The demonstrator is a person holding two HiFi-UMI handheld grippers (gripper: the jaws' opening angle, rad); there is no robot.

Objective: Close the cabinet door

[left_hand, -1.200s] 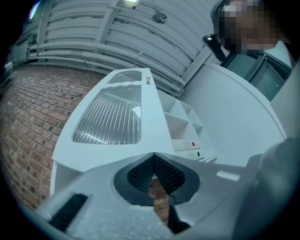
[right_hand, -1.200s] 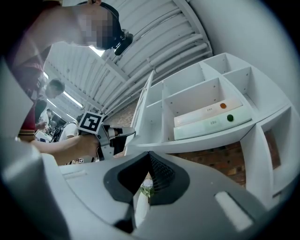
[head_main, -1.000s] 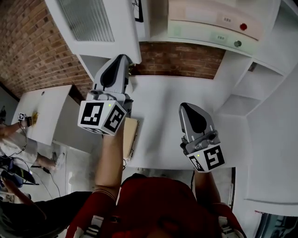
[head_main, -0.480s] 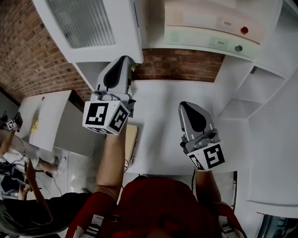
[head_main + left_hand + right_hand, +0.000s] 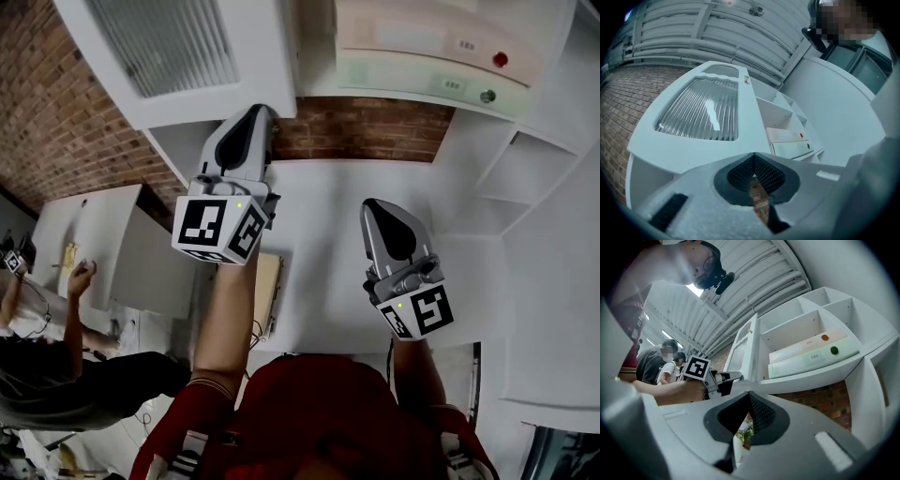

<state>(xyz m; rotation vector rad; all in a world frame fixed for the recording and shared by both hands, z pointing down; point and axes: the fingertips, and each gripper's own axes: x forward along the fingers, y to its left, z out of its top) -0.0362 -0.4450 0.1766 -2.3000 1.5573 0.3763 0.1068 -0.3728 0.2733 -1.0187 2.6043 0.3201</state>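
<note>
The white cabinet door (image 5: 178,47) with a ribbed glass pane stands swung out at the upper left. It also fills the left gripper view (image 5: 703,117) and shows edge-on in the right gripper view (image 5: 742,350). My left gripper (image 5: 260,115) is shut and empty, its tips just under the door's lower right corner; whether they touch it I cannot tell. My right gripper (image 5: 377,208) hovers over the white counter (image 5: 328,234), its jaws together with nothing in them. The open cabinet (image 5: 525,159) has shelves holding a pink box (image 5: 422,37) and a green box (image 5: 422,80).
A brick wall (image 5: 366,127) backs the counter. A thin wooden board (image 5: 266,286) leans at the counter's left edge. People (image 5: 56,375) stand by a white table (image 5: 103,244) at the lower left. A small plant (image 5: 743,427) shows between the right jaws.
Both grippers have edged forward toward the cabinet, the left one closer under the door's corner. The door's edge sits slightly further right. The people at the lower left have shifted.
</note>
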